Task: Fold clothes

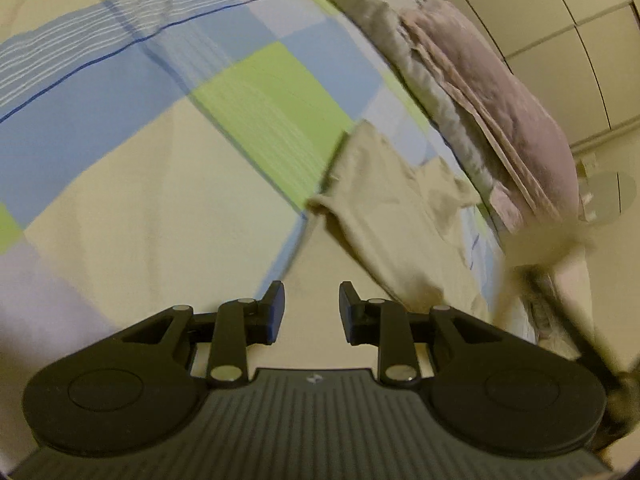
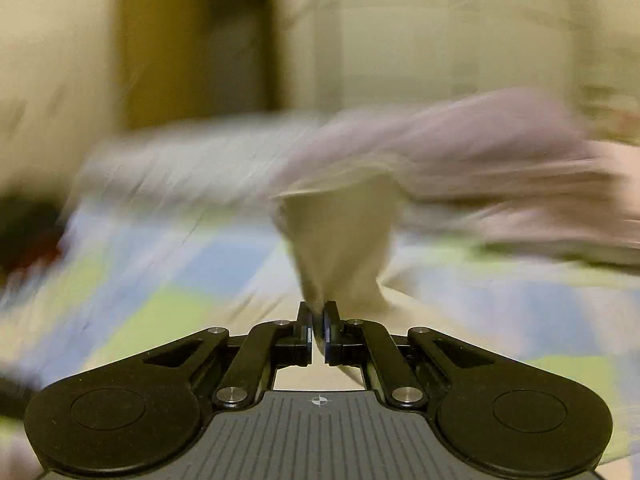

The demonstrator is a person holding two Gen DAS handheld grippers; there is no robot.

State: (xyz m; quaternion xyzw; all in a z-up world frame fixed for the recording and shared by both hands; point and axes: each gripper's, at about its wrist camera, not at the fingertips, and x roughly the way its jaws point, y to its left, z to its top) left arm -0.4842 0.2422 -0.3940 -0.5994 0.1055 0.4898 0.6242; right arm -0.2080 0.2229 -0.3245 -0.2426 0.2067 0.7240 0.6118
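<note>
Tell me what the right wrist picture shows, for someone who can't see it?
The right gripper pinches a beige cloth above a blue, green and cream checked bedsheet. Behind lies a pink and grey pile, all blurred.

The beige garment (image 1: 394, 204) is a soft, wrinkled piece of cloth lying partly on the checked bed. One end of it (image 2: 340, 240) is lifted and pinched, hanging stretched above the bed.
</note>
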